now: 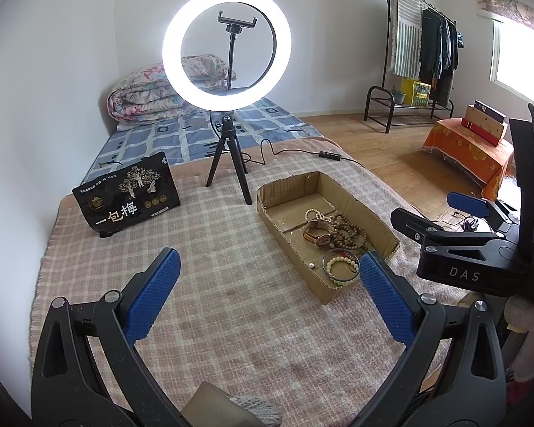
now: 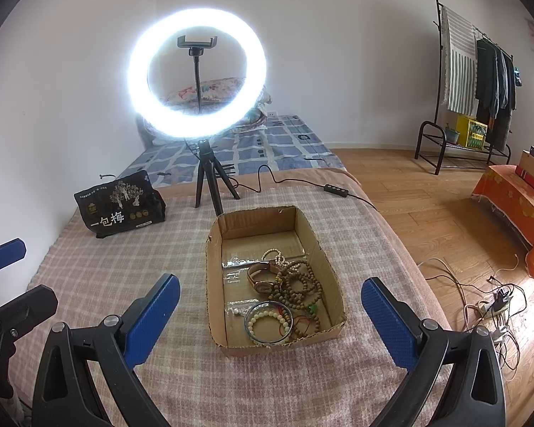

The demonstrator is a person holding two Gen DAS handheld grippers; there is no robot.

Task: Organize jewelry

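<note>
While both grippers hang over the plaid blanket (image 2: 124,267) with nothing in them, all the jewelry sits in the cardboard box (image 2: 333,277), the landmark here.

Left of the box: black snack bag (image 2: 121,206), well apart. Behind the box: ring light (image 2: 197,71) on its tripod, near the far wall of the box.

Left gripper (image 1: 267,281): jaws spread wide, empty, held low and level just left of the box, its right finger (image 1: 384,299) overlapping the box's near corner in the left wrist view; touching or not, cannot tell.

Inside the box, far to near: pale bead strand (image 2: 274,254), watch (image 2: 261,277) with leather-looking strap, brown bead strings (image 2: 300,288) heaped and tangled at the middle-right, then a thin bangle (image 2: 268,323) ringing a pale bead bracelet (image 2: 268,322) at the near end. A tiny pale piece (image 2: 235,311) lies left of the bangle, too small to name.

Handling, as a guess: everything light. Bead strings limp, will drape and snag each other, so pinch one loop off the edge of the heap. Bangle stiff, smooth, likely slippery; take it across the rim. Watch is best gripped on the strap, not the face.

Right gripper (image 2: 270,320): jaws spread wide, empty, centred on the box's near end, pointing forward along it.
</note>
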